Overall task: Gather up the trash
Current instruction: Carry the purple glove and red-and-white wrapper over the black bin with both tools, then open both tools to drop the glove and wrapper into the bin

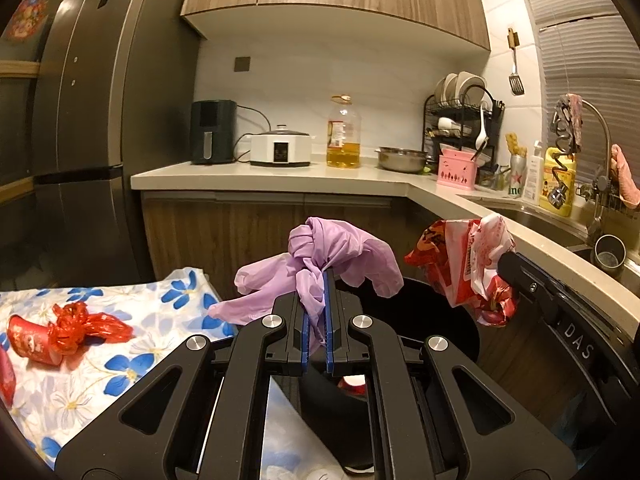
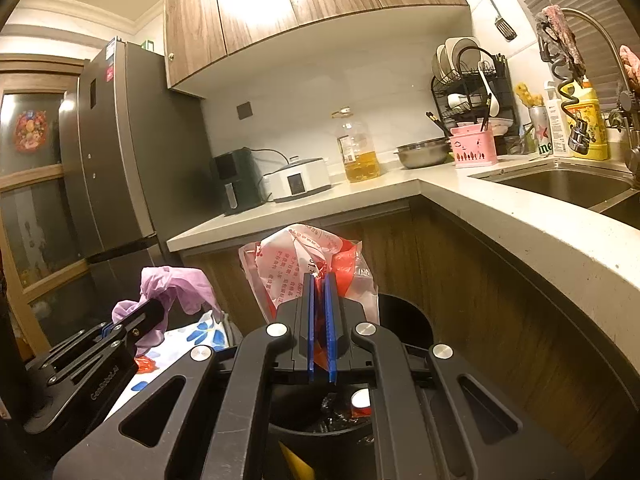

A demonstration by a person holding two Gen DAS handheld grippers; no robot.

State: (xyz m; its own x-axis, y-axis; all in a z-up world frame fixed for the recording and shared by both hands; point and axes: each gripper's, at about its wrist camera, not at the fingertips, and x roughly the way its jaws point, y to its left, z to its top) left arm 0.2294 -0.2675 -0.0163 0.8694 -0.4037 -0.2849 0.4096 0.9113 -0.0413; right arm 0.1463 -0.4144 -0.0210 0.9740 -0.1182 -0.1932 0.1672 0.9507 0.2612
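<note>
My left gripper (image 1: 317, 276) is shut on a crumpled purple glove (image 1: 340, 252), held up over the near rim of the black trash bin (image 1: 452, 312). The same glove (image 2: 176, 284) and left gripper (image 2: 150, 308) show at the left of the right wrist view. My right gripper (image 2: 319, 278) is shut on a red-and-white plastic wrapper (image 2: 304, 264) above the bin (image 2: 404, 320), which holds some trash. That wrapper (image 1: 468, 264) hangs at the right in the left wrist view, in the right gripper (image 1: 504, 260). A red plastic bag (image 1: 80, 328) and a red packet (image 1: 28, 340) lie on the floral cloth (image 1: 140, 340).
An L-shaped kitchen counter (image 2: 500, 216) wraps behind and right of the bin, with a sink (image 2: 560, 184), dish rack (image 1: 464, 120), oil bottle (image 1: 344, 136), cooker (image 1: 280, 148) and air fryer (image 1: 212, 132). A tall fridge (image 1: 100, 120) stands at the left.
</note>
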